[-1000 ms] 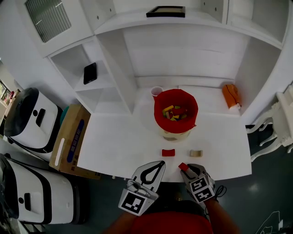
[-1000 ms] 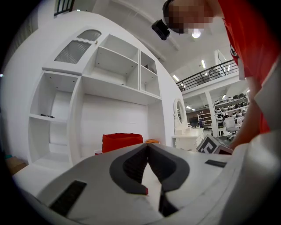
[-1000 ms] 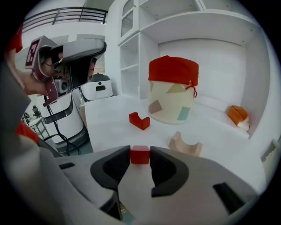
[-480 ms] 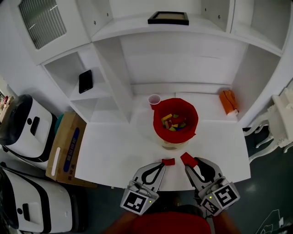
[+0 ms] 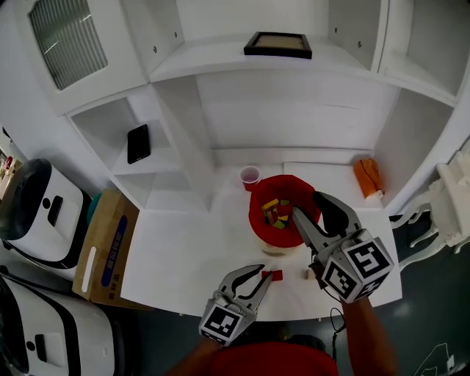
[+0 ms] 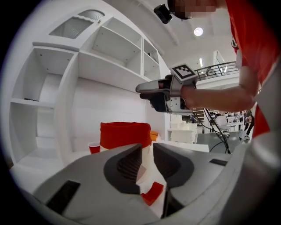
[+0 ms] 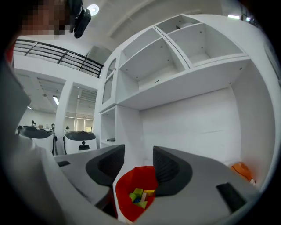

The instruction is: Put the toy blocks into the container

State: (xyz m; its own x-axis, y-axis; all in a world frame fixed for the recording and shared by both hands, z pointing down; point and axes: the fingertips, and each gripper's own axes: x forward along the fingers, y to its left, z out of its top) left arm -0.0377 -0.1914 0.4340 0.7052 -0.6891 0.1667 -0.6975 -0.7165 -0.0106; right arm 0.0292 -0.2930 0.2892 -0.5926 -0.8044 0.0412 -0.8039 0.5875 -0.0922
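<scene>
At 12 o'clock, above container [image 5: 255, 209]: right hand-held gripper [image 5: 307, 207], jaws just opened wide, empty.
Left hand-held gripper [image 5: 261, 277]: jaws just parted, red block [image 5: 275, 275] loose between.

Person wears a red short-sleeved top [image 5: 273, 361]. The left gripper [image 5: 261, 273] is a light grey moulded plastic shell with two curved jaws lined with dark grey ribbed pads [image 6: 126, 163]. There are dark rectangular slots on the shell top. A white cube with black square markers [image 5: 223, 322] sits at its rear. The right gripper [image 5: 308, 205] has the same grey shell and dark pads, its own marker cube [image 5: 358, 267], and a thin black cable [image 5: 334, 320] trailing beneath. A small black head-mounted camera [image 6: 163, 12] is on the head.
</scene>
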